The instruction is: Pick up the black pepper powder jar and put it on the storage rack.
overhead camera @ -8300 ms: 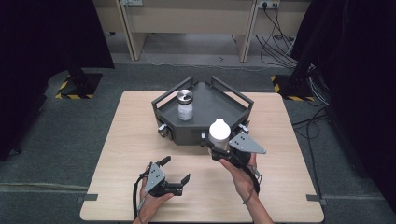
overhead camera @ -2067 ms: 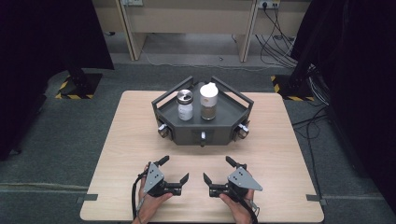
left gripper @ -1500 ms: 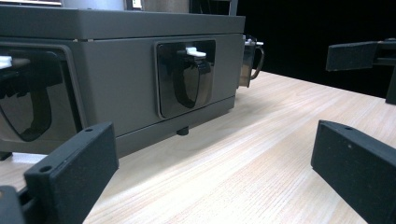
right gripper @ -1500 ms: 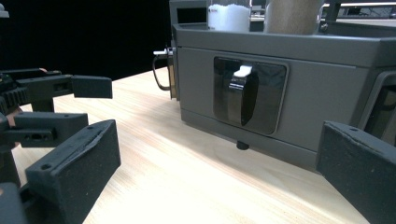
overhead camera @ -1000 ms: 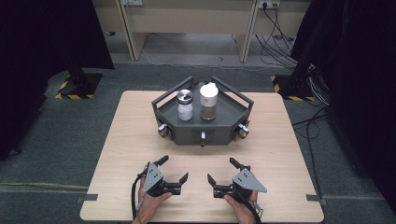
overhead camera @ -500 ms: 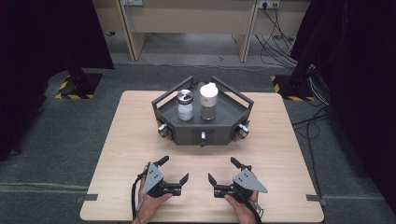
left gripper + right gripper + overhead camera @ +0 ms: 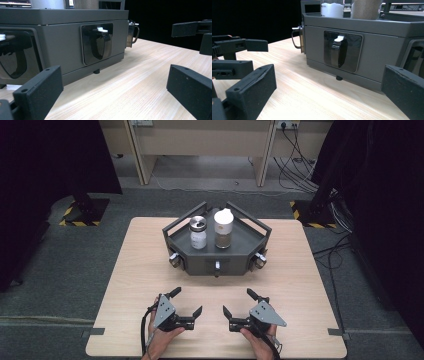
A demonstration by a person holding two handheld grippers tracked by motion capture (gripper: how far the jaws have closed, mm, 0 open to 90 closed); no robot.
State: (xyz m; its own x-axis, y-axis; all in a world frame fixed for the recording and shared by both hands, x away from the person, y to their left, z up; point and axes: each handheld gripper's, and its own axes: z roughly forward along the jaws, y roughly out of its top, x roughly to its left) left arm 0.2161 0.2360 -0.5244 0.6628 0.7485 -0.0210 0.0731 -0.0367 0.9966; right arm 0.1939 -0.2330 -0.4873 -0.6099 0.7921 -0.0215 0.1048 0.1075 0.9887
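A dark grey tray [image 7: 240, 251] with raised handles stands at the middle back of the wooden table [image 7: 300, 270]. Two jars stand upright in it side by side: a white-filled jar with a silver cap [image 7: 198, 232] and a brown-filled jar with a white cap [image 7: 223, 228]. My left gripper [image 7: 186, 302] rests open near the front edge, held by a hand. My right gripper [image 7: 239, 303] rests open beside it, jaws angled toward the left one. Both are empty and well short of the tray. The tray's front wall [image 7: 62, 45] faces my left gripper [image 7: 112, 100]; my right gripper [image 7: 327, 100] looks at the wall [image 7: 372, 50] too.
The tray wall carries glossy recessed latches [image 7: 100, 45] [image 7: 339, 51] and a metal clasp at each front corner [image 7: 174, 259] [image 7: 260, 260]. Bare wood lies between the grippers and the tray. Cables [image 7: 300, 160] and a desk frame stand on the floor beyond.
About 8 s ago my right gripper held the white-capped jar at the tray's front; that jar now stands in the tray and the gripper rests open near me. Over the last second nothing moves.
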